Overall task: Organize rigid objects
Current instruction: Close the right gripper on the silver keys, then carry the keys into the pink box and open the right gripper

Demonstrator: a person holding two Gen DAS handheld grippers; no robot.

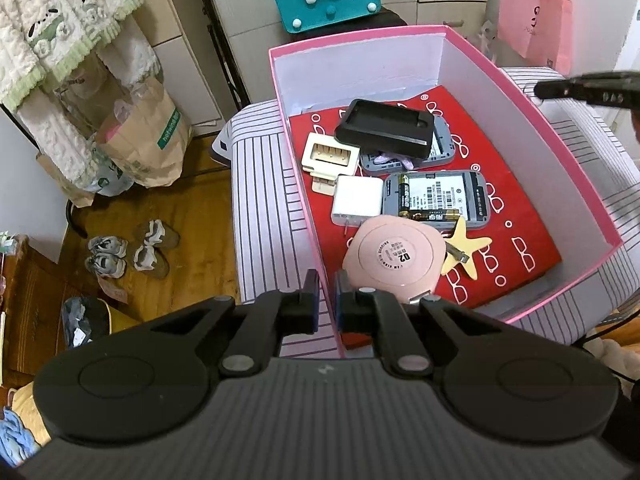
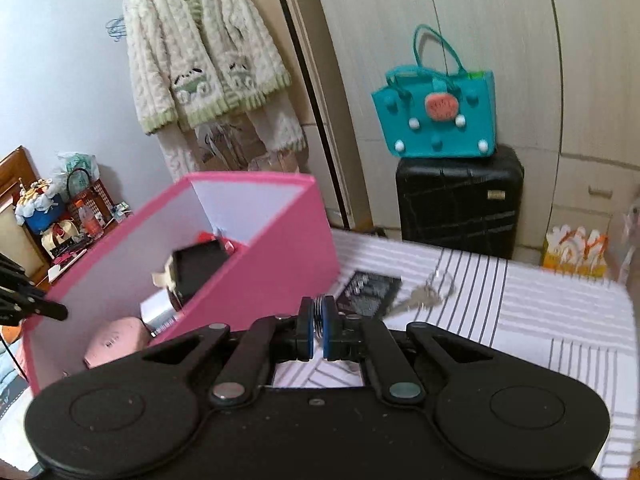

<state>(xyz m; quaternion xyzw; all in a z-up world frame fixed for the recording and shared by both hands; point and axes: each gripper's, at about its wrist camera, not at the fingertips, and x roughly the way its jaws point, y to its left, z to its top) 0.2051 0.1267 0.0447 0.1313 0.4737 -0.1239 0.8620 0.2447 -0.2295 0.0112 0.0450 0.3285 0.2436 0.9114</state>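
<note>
My left claw (image 1: 327,300) pinches the pink cardboard box's (image 1: 576,184) thin wall; my right claw (image 2: 318,334) grips a small, stiff, light metal coil (image 2: 318,320), slippery, by its sides.

The box (image 1: 576,184) is pink outside and white inside, lined with a red sheet (image 1: 516,216) printed with small white outlines. In it lie a pale pink round case (image 1: 394,256), a yellow star (image 1: 470,250), a white charger (image 1: 356,200) and a black cover (image 1: 384,128). The bed (image 2: 520,304) has white fabric with thin dark stripes.
</note>
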